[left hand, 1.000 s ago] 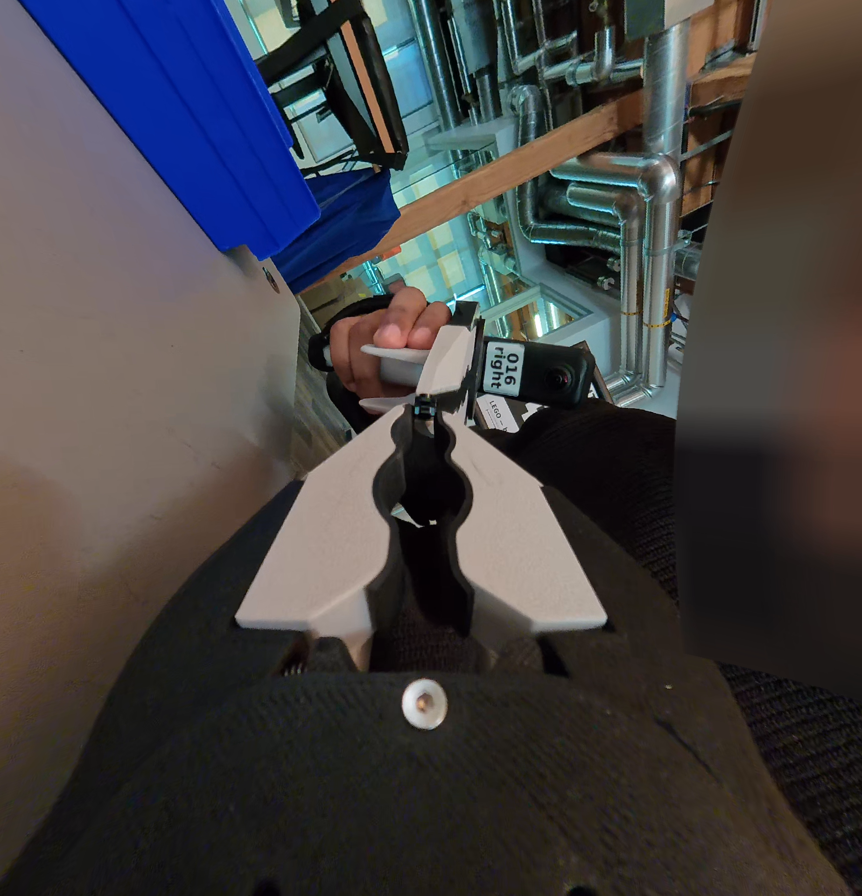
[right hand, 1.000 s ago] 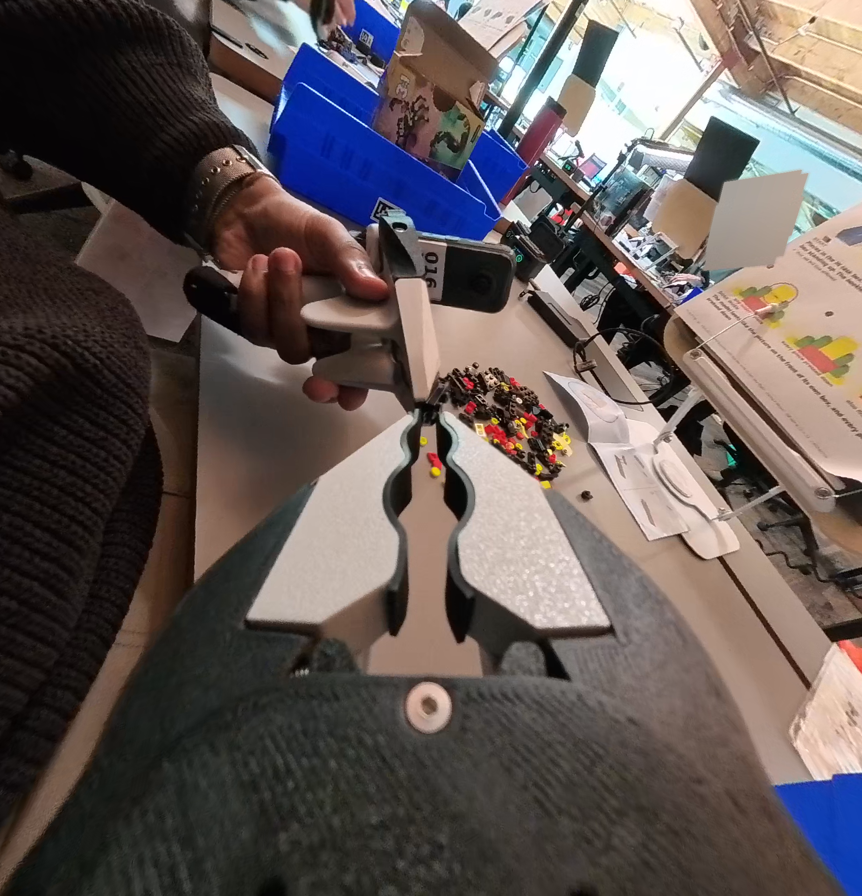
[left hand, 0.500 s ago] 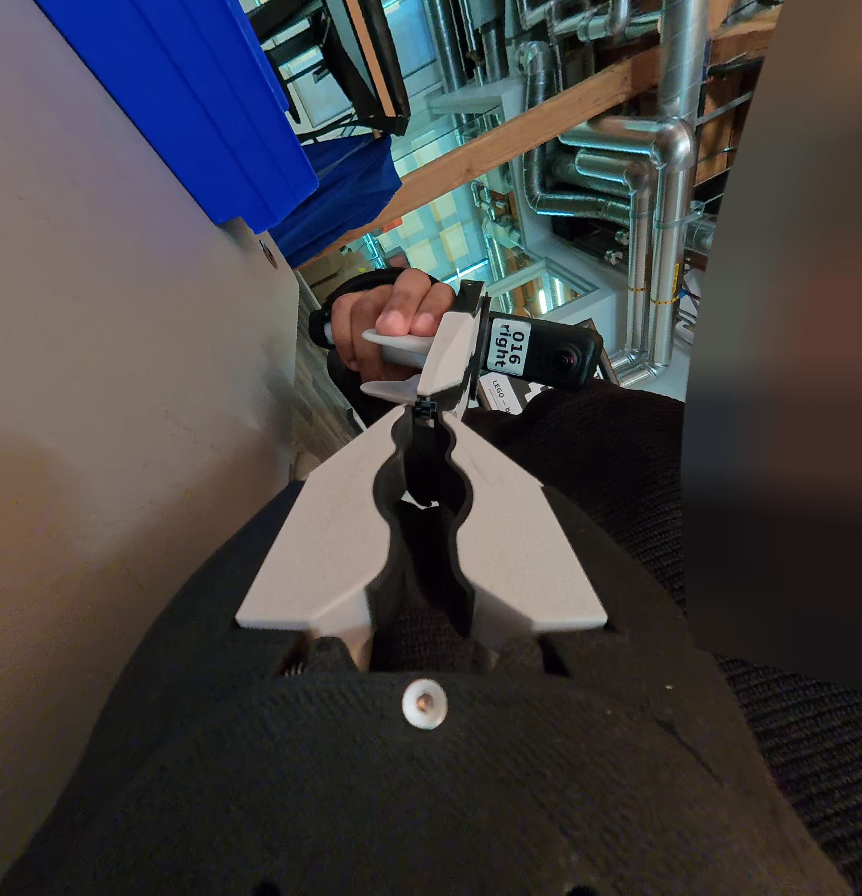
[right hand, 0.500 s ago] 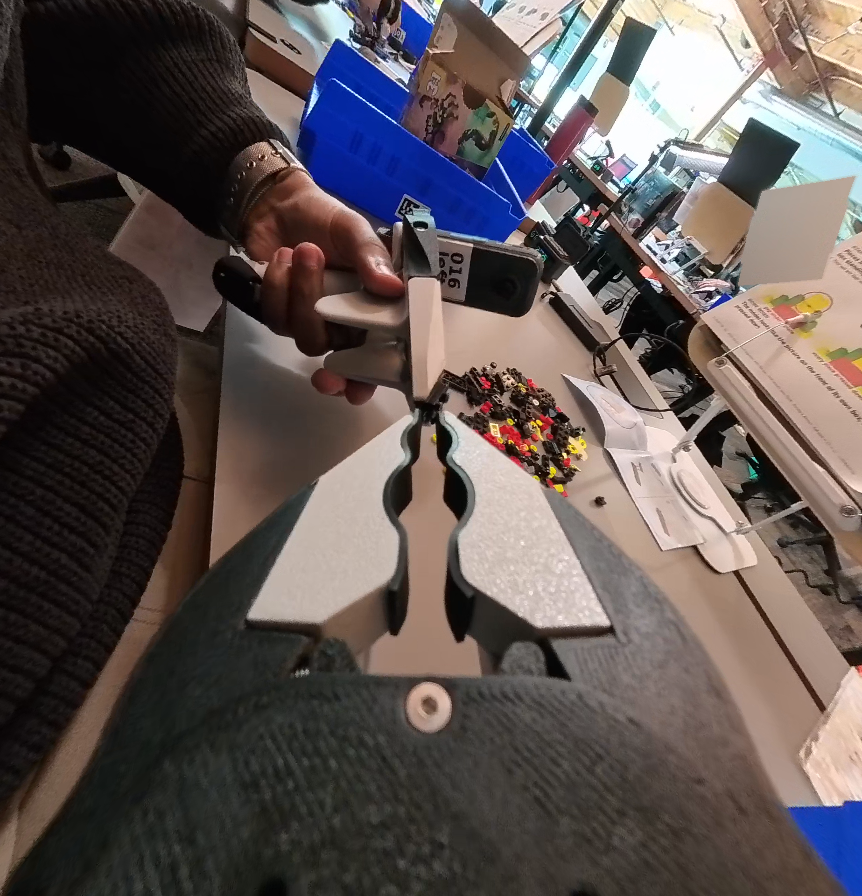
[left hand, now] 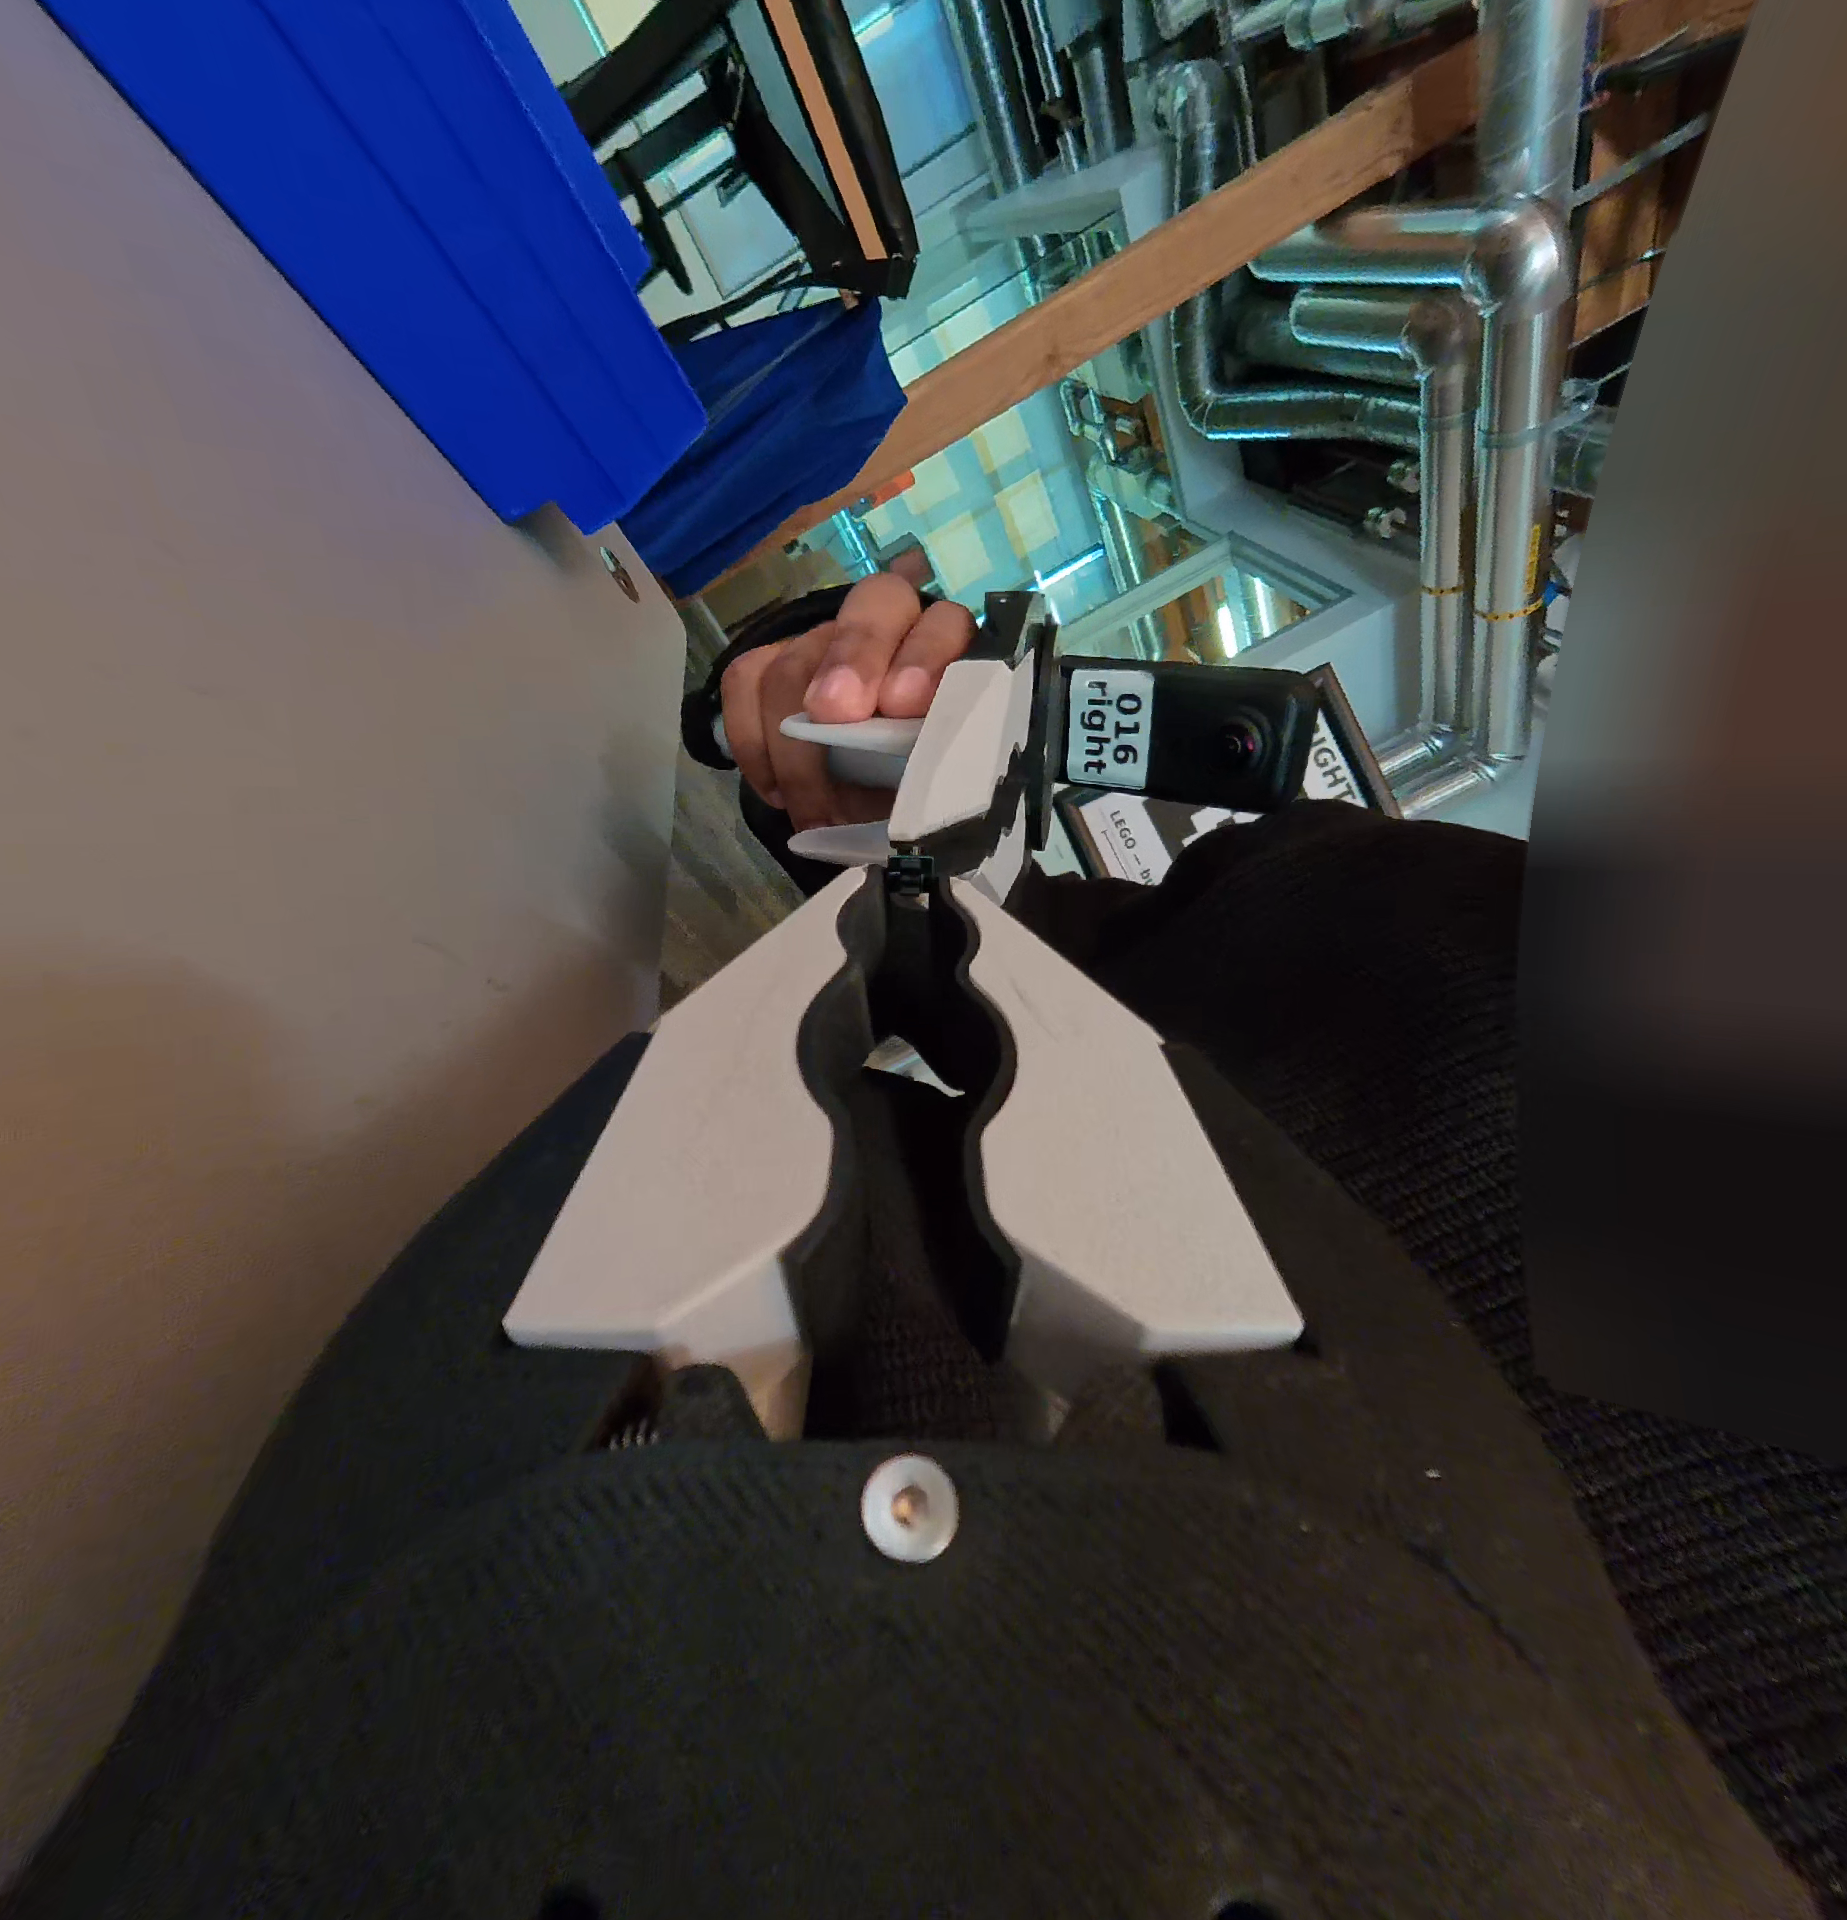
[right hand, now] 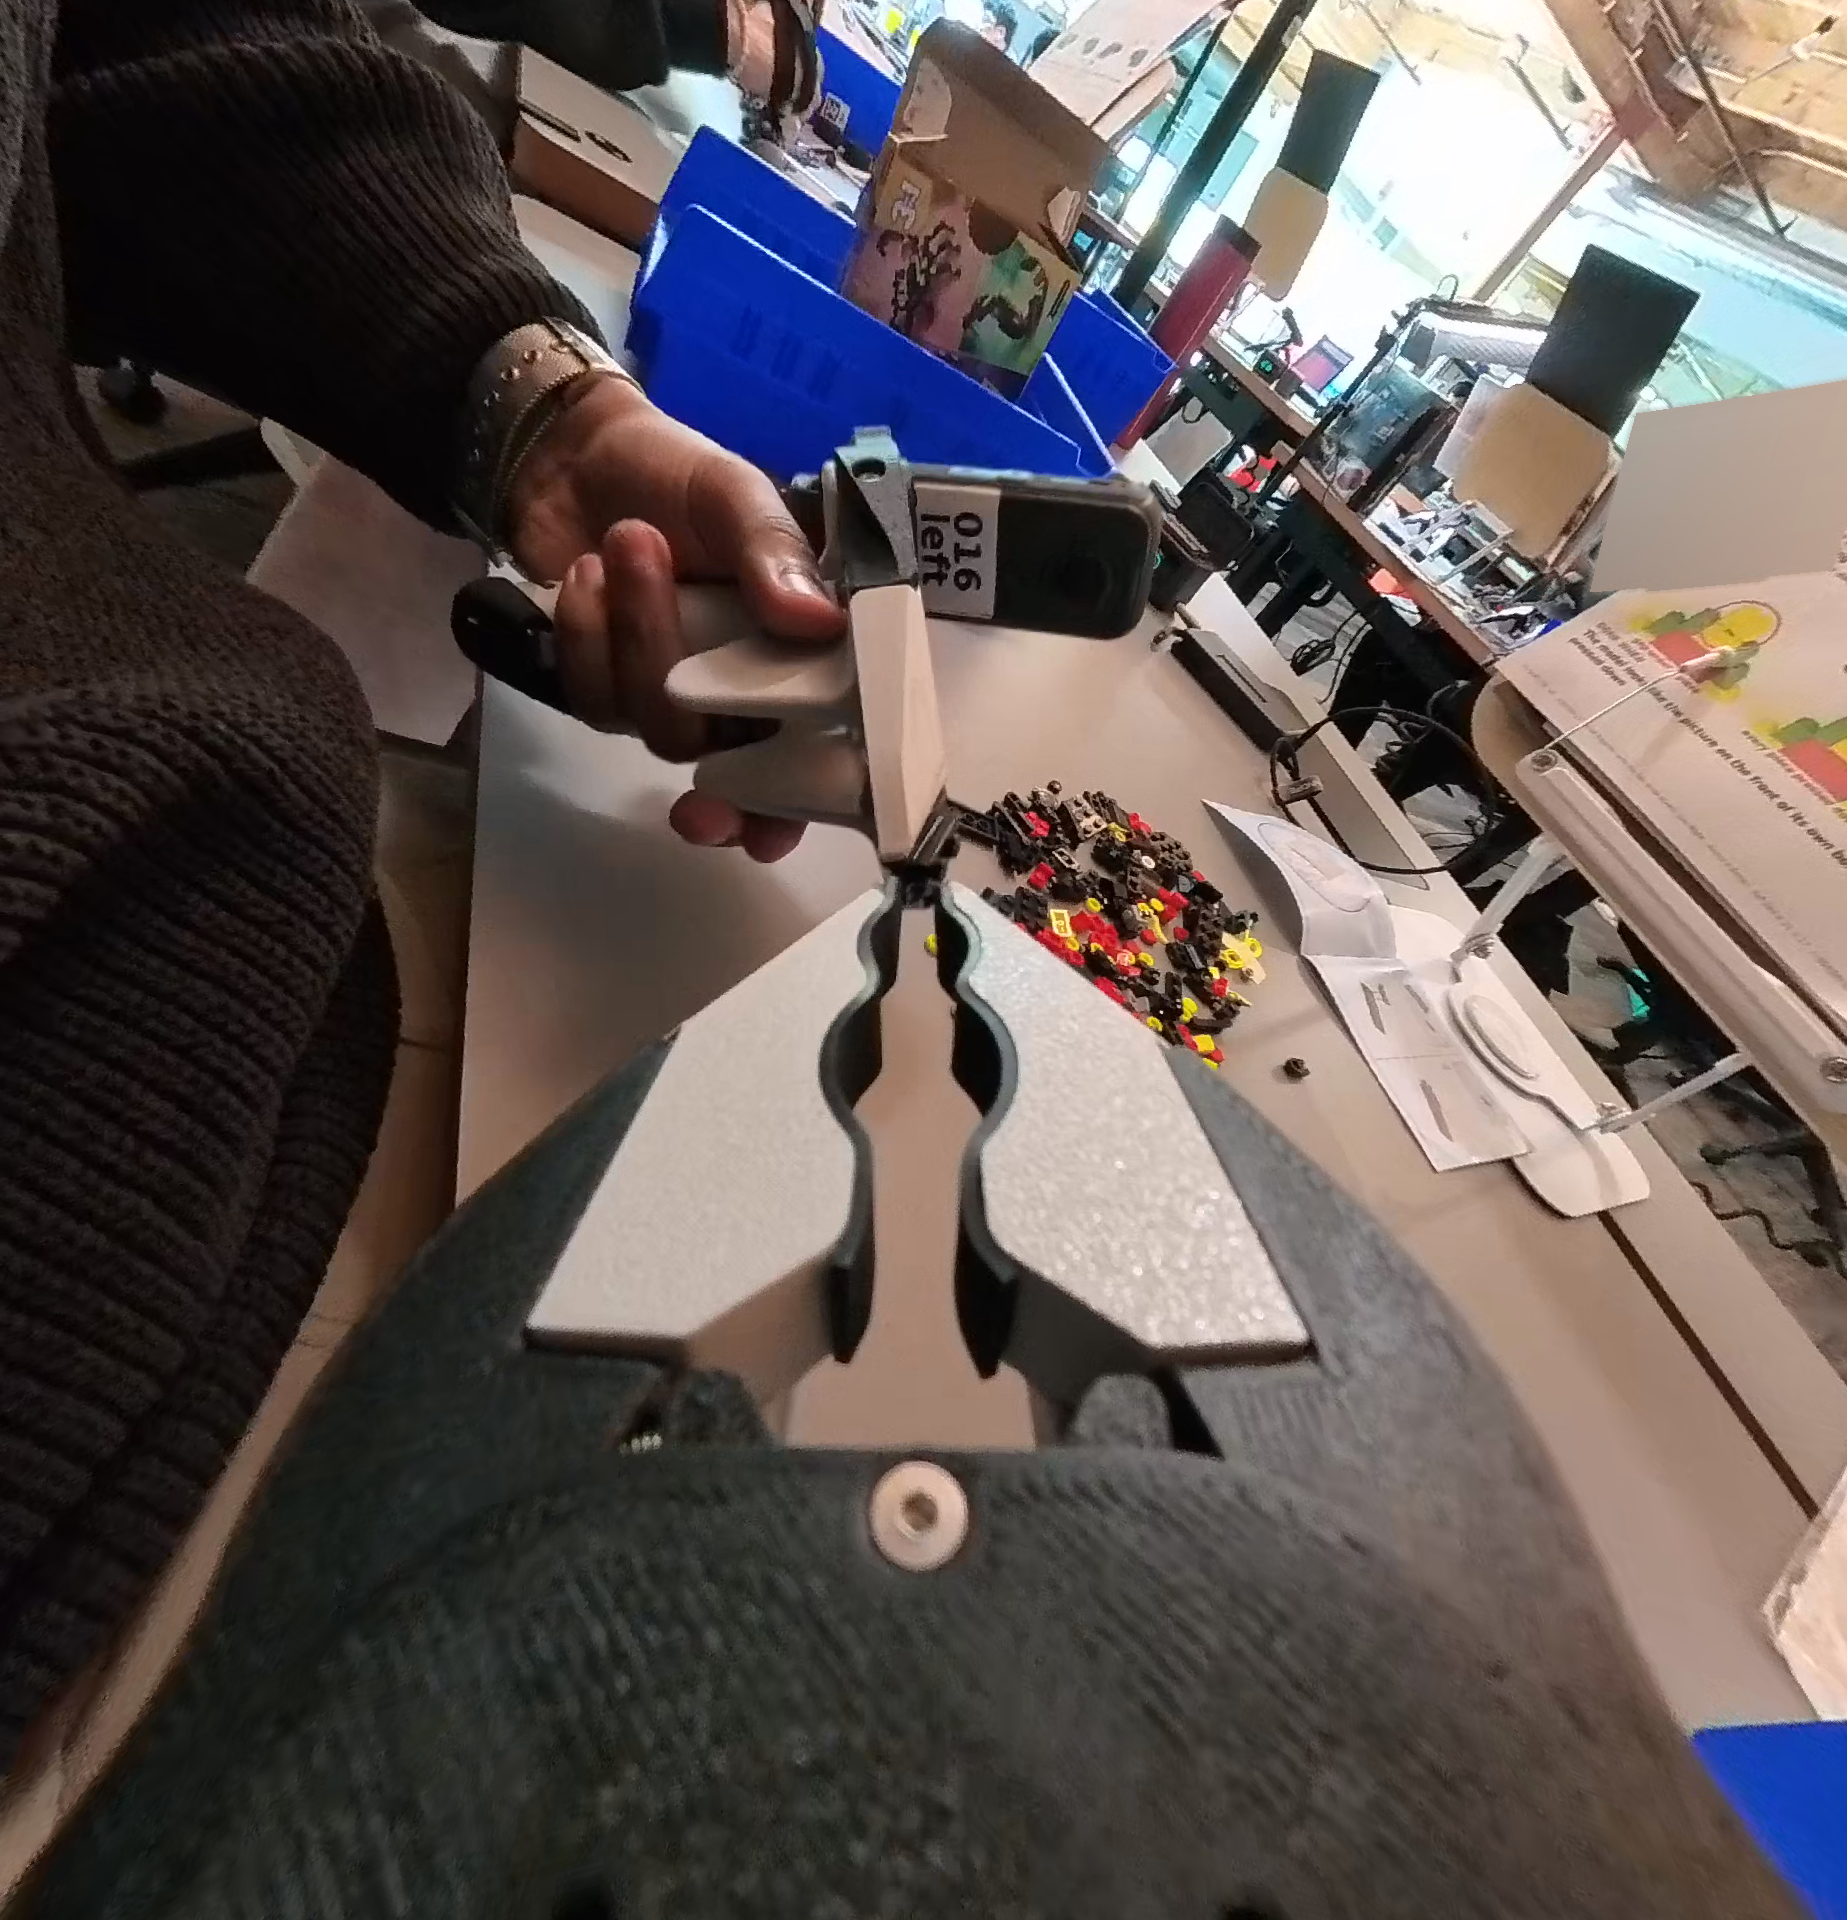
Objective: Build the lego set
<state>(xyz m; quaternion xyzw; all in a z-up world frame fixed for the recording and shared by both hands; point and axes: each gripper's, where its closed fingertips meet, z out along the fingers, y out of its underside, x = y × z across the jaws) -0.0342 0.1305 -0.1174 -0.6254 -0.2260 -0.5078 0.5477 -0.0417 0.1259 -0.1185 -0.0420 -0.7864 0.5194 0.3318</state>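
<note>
My left gripper [left hand: 906,883] is shut on a small black lego piece [left hand: 908,869] and held in the air beside the table edge. My right gripper [right hand: 914,891] is also nearly shut, with a small black piece [right hand: 914,878] at its tips. The two grippers meet tip to tip, so the black pieces touch. I cannot tell whether they are joined. The right gripper's fingers [left hand: 955,758] show just beyond my left tips. The left gripper's fingers [right hand: 903,717] show just beyond my right tips. A pile of black, red and yellow lego pieces [right hand: 1116,914] lies on the table [right hand: 607,810] behind them.
Paper instruction sheets [right hand: 1418,1018] lie right of the pile, with one loose black piece [right hand: 1293,1067] near them. Blue bins [right hand: 846,343] holding an open lego box [right hand: 981,249] stand at the back. A stand with a printed page [right hand: 1729,748] is at the right. The person's dark sleeves [right hand: 119,831] are close on the left.
Both grippers stay tip to tip on the black pieces. The pair has tilted and drifted slightly, and the left hand has turned a little.
</note>
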